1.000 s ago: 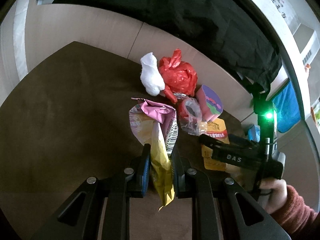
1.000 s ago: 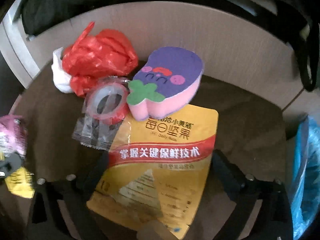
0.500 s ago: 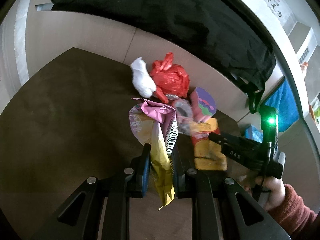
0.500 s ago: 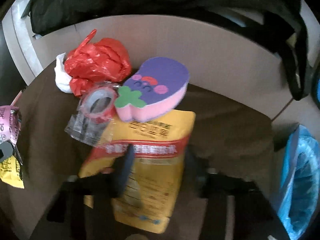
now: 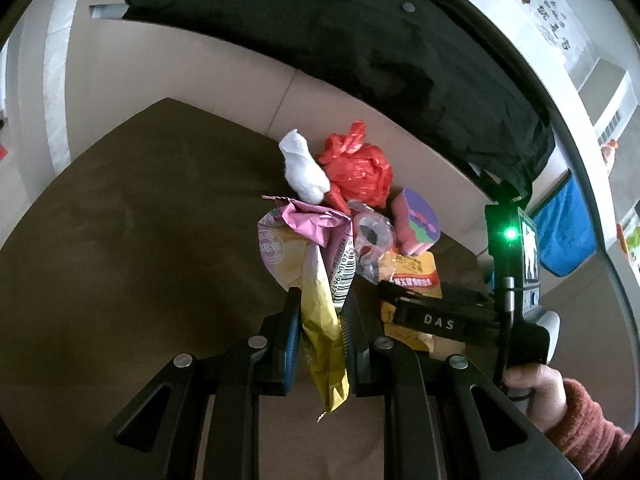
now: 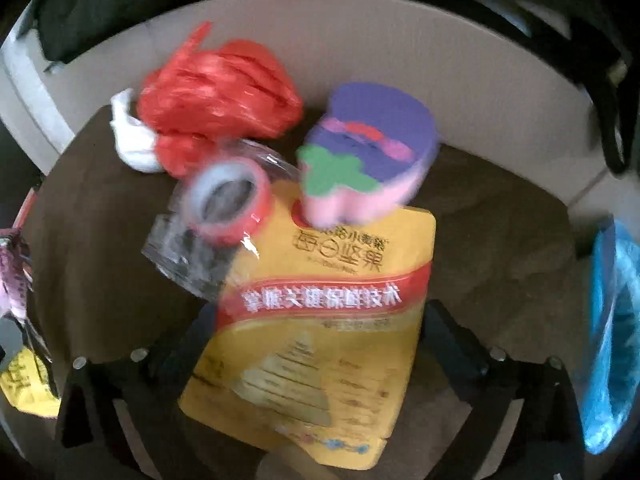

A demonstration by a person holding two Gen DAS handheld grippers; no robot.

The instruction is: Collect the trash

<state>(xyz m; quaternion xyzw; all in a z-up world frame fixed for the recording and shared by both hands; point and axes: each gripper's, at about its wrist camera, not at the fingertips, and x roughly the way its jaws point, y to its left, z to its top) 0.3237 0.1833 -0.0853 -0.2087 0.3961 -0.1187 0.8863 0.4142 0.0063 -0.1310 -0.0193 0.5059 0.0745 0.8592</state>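
- The left gripper pinches a crumpled snack wrapper tight, lifted above the brown table.
- At 3 o'clock from it, a hand holds the right gripper. Its jaws have just opened wide, and the yellow pouch lies flat between them, not squeezed.
- Farther, at 12 o'clock, a purple sponge sits on the pouch.
- A tape roll sits at 10 o'clock.
- Farthest are a red bag and a white wad.

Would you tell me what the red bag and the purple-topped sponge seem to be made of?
Red bag: likely thin glossy plastic film, bunched into fine shiny creases.
Purple-topped sponge: probably soft foam, matte, with a thick pink layer under a purple face; blur hides the texture.
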